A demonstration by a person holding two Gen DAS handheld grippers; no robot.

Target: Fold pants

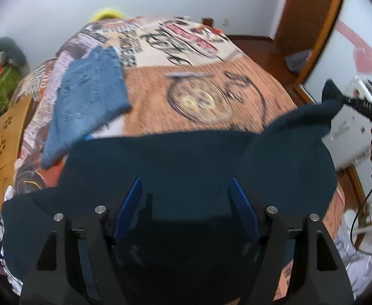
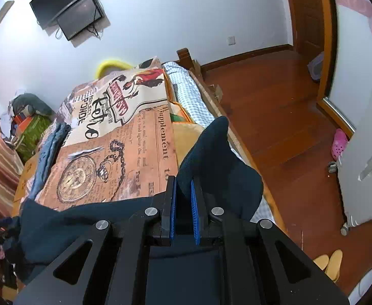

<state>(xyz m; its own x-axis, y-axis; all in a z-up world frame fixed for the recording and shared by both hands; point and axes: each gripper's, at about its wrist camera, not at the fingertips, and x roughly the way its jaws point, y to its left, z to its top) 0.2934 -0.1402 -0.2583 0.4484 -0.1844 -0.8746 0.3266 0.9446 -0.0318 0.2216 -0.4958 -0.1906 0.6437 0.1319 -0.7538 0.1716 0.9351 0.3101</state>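
Pants: the dark navy pants [image 1: 186,167] lie spread across the near edge of the bed, over the printed bedspread [image 1: 211,96]. 1 part is raised off the bed at the near right corner; the rest is flat.
Right gripper: the right gripper [image 2: 184,198] is pinched almost fully closed on a bunch of the dark cloth, which stands up in a peak beyond its blue pads [image 2: 194,203]. From the left wrist view the same gripper [image 1: 348,101] shows at the right, with the cloth hanging from its tip down to the bed. Judged purpose: lifting this end so it can be carried over the flat part.
Left gripper: the left gripper [image 1: 186,203] hovers above the flat cloth with its 2 fingers spread wide. No cloth sits between them, so it holds nothing. Its view is blurred.
Step in hand: likely the start of a fold, with only 1 end gripped.
Next need: the left gripper probably has to take a matching edge, or the fold may come out skewed.
Other clothing: folded blue jeans [image 1: 89,96] lie toward the far left edge of the bed, apart from the dark pants, probably set aside as done.
Risk: the lifted cloth hangs near the right edge of the bed and could slide off it.
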